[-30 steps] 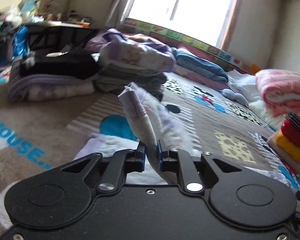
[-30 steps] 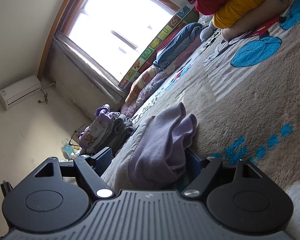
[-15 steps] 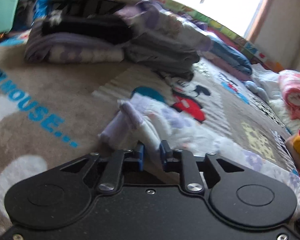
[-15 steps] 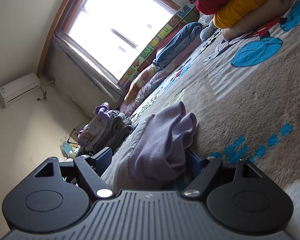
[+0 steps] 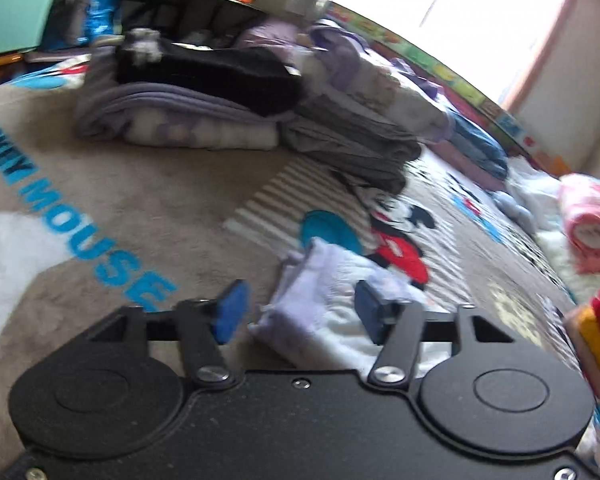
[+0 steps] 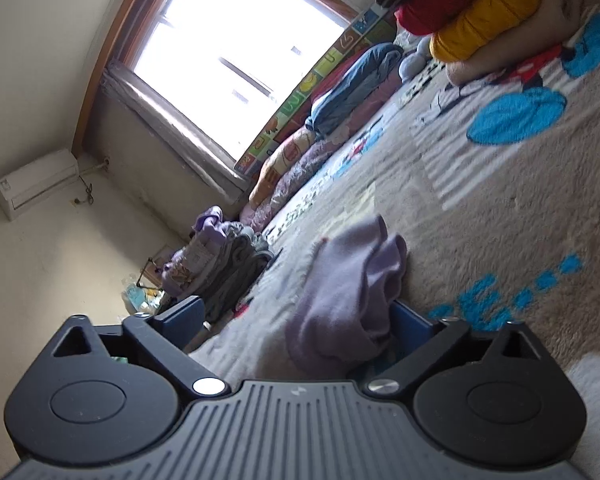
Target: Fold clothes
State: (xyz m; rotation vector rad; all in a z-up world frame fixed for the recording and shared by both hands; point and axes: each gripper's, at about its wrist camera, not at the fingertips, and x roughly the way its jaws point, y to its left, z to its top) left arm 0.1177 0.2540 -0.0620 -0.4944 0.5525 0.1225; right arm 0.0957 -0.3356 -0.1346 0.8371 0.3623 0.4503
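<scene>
One lilac garment (image 5: pixel 332 300) on the blanket (image 5: pixel 148 200). Left gripper (image 5: pixel 300 314) opening, cloth between unpressed; right gripper (image 6: pixel 296 316) likewise opening wide. Beyond, perhaps three folded stacks (image 5: pixel 204 96), blurred.

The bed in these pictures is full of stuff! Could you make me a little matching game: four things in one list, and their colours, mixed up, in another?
Things:
1. garment between the gripper fingers
2. storage bin in the far corner
3. rolled blanket at the bed's edge
4. padded jacket in the stack

Colours:
A. yellow
B. lilac
C. pink
D. green

Pairs: 1-B, 2-D, 3-C, 4-A
</scene>
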